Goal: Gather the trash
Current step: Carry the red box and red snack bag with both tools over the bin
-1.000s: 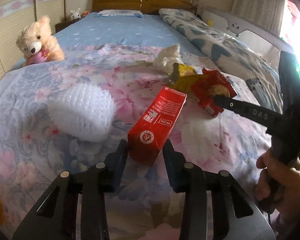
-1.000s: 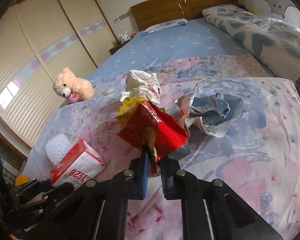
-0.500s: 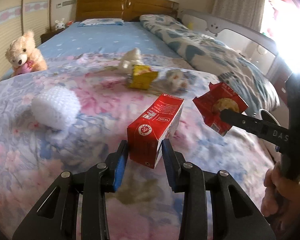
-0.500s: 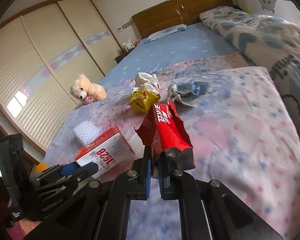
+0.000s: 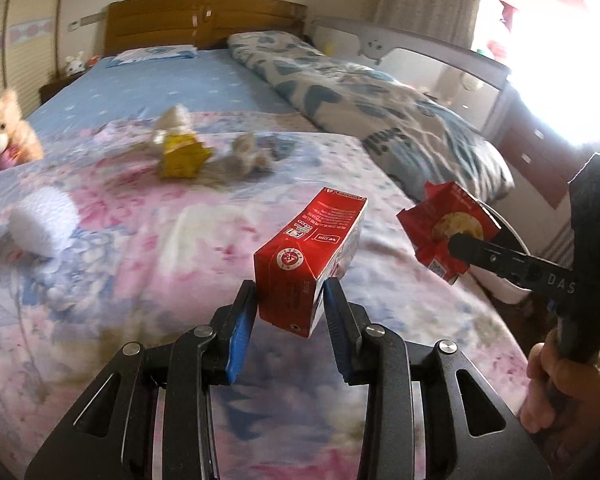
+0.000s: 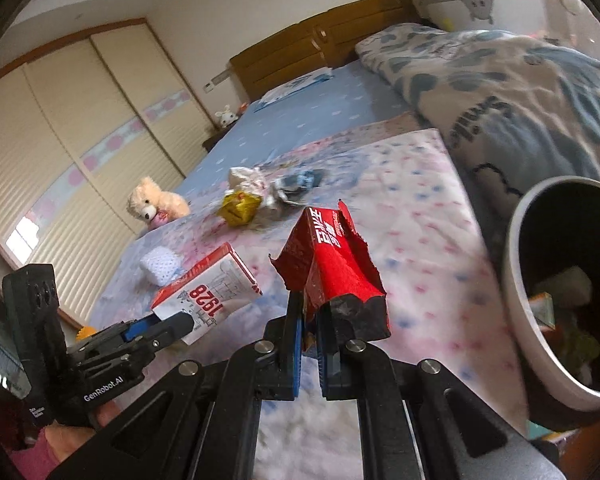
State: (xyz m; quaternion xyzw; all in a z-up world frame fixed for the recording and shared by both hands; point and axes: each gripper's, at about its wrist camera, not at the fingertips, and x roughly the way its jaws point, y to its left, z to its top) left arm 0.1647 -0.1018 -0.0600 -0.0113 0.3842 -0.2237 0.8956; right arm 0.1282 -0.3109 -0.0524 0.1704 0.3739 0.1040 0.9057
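My left gripper (image 5: 290, 300) is shut on a red and white carton (image 5: 312, 256), lifted above the flowered bedspread; the same carton (image 6: 208, 300) shows at the left of the right wrist view. My right gripper (image 6: 310, 320) is shut on a torn red snack wrapper (image 6: 332, 268), also seen in the air beside the carton (image 5: 444, 232). A grey trash bin (image 6: 520, 320) with a dark inside and some litter stands at the bed's right edge, close to the wrapper. Farther up the bed lie a yellow wrapper (image 5: 182, 156), a crumpled white bag (image 6: 246, 178) and crumpled bluish paper (image 6: 300, 184).
A white knitted piece (image 5: 44, 220) lies on the bed at the left. A teddy bear (image 5: 4, 132) sits at the far left edge. A rolled blue-patterned duvet (image 5: 364, 108) runs along the right side. A hand (image 5: 560, 384) holds the right gripper's handle.
Both grippers have pulled back from the litter pile toward the bed's right edge, carrying the carton and the red wrapper. The trash bin has come into the right wrist view.
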